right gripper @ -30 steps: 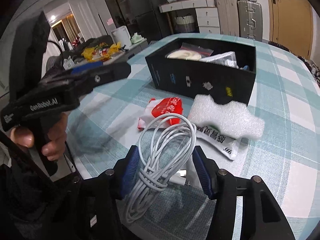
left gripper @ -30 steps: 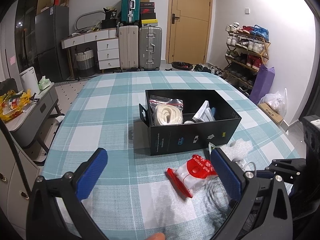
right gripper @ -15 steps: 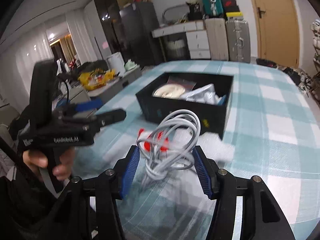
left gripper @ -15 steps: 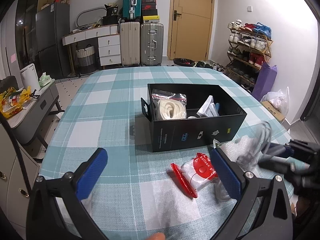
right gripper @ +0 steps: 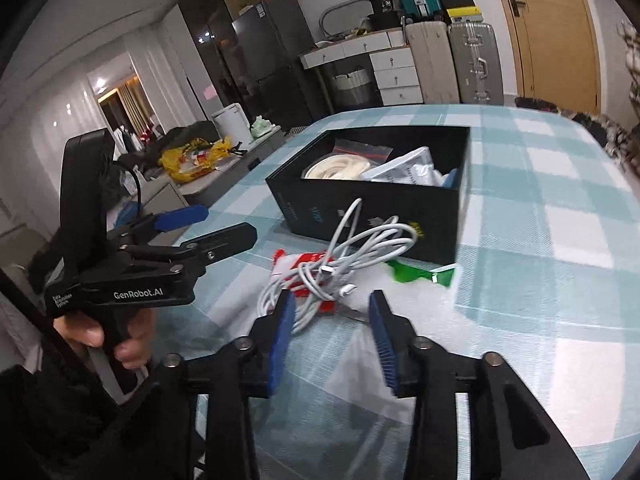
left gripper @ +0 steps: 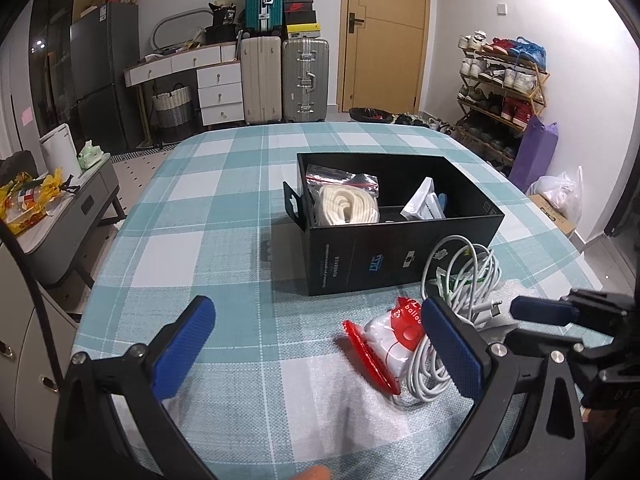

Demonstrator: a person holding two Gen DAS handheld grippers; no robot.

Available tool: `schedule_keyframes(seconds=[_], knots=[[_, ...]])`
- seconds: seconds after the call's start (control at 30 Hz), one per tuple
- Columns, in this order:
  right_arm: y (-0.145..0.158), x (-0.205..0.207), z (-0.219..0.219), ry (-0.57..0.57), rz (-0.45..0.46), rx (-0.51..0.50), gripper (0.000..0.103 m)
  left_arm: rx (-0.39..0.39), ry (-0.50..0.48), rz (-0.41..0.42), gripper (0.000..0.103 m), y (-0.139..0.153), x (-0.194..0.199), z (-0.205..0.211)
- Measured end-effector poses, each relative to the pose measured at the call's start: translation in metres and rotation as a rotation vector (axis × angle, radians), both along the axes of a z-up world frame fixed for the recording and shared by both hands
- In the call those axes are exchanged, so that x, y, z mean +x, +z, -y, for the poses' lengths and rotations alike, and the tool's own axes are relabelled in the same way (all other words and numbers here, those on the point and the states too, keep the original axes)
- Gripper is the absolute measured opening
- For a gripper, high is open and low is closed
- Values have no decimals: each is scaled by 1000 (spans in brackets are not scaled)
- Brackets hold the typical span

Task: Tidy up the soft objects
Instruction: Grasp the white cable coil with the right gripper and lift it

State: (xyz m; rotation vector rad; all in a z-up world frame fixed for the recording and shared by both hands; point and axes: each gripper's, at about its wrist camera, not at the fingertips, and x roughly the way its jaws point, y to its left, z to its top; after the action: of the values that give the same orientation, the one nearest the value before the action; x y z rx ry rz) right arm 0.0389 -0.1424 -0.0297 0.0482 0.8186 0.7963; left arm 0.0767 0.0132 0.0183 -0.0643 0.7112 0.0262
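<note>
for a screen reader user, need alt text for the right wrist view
An open right gripper hangs over a coiled white cable lying on a red-and-white packet, before a black box on a checked tablecloth. The left gripper is at left.

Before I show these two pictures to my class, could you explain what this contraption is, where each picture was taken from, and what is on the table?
There is no robot here. A person holds a two-fingered, blue-padded clamp in each hand, and each clamp carries a camera that looks along its fingers. One picture comes from the left hand-held gripper, which is open and empty. The other comes from the right hand-held gripper.

On the checked tablecloth stands an open black box holding a bagged white rope and a white pouch. In front of it lie a red-and-white packet and a coiled white cable. The cable sits at the right gripper's fingertips, but I cannot tell whether it is gripped.
</note>
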Motion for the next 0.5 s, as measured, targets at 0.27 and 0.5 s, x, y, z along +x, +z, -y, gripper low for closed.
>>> schedule_keyframes(seconds=[0.27, 0.5], knots=[[-11, 17, -21, -37, -54, 60, 49, -8, 12, 9, 103, 3, 0, -6], [-13, 29, -38, -81, -74, 50, 52, -12, 31, 9, 103, 3, 1, -11]])
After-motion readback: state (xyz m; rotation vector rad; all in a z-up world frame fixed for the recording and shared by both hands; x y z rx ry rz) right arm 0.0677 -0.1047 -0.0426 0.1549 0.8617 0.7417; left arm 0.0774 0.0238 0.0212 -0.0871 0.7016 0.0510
